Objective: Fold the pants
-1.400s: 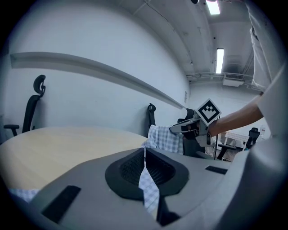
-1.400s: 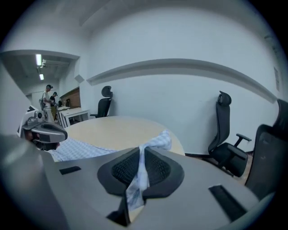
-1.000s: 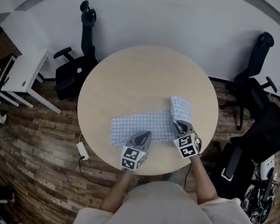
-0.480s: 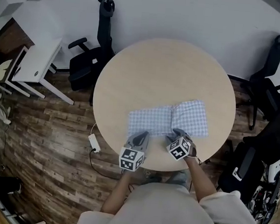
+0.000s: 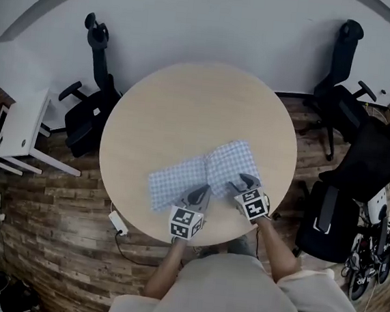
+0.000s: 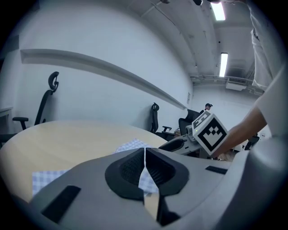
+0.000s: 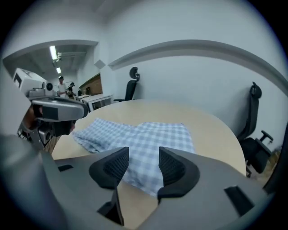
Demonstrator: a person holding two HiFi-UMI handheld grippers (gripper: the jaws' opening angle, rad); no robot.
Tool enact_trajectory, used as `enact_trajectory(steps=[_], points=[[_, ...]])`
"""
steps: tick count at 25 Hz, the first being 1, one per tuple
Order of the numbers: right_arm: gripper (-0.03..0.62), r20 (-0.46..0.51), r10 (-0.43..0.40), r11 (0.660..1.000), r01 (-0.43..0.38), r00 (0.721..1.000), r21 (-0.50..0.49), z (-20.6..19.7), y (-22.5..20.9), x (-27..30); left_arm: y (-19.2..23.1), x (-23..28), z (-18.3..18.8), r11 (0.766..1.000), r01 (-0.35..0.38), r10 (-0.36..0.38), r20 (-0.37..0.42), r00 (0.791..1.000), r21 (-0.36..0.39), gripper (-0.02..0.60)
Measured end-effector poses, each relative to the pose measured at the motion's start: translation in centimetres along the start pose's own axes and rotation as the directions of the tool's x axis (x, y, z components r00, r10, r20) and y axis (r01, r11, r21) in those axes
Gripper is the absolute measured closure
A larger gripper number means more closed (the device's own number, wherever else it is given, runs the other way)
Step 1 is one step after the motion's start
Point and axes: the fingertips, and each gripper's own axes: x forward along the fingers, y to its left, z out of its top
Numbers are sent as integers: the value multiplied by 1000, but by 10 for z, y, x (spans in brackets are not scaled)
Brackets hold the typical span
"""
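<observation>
L gripper [image 6: 145, 158]: jaws shut, pinching the near edge of the pants [image 5: 179, 178]. R gripper [image 7: 143, 167]: jaws just opened wide, cloth below the gap, not gripped. Pants: blue-white check, R part doubled over, lying flat near the front edge of the round wood table [image 5: 186, 110].

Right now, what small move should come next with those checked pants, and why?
Probably ease the right gripper back off the pants. Its jaws have just been opening and stand apart over the cloth without pinching it, so that fold looks released; the left gripper, jaws together, sits at the near edge.
</observation>
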Motion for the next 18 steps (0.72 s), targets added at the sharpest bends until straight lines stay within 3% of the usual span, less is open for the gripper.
enact_trajectory(steps=[4,8,18], points=[[396,4,-75,988,73,997,133,-15,-61,-15,-19,29,13,999,31,-31,-6,1000,12,545],[396,18,-104,950,94,994,297,-32,-99,-16,-27,52,14,1000,28,-28,-30,999,10,544],[396,-22,-5,897,14,1000,442,-63,-120,11,-33,91,15,1000,-11,11,-77,997,5,545]])
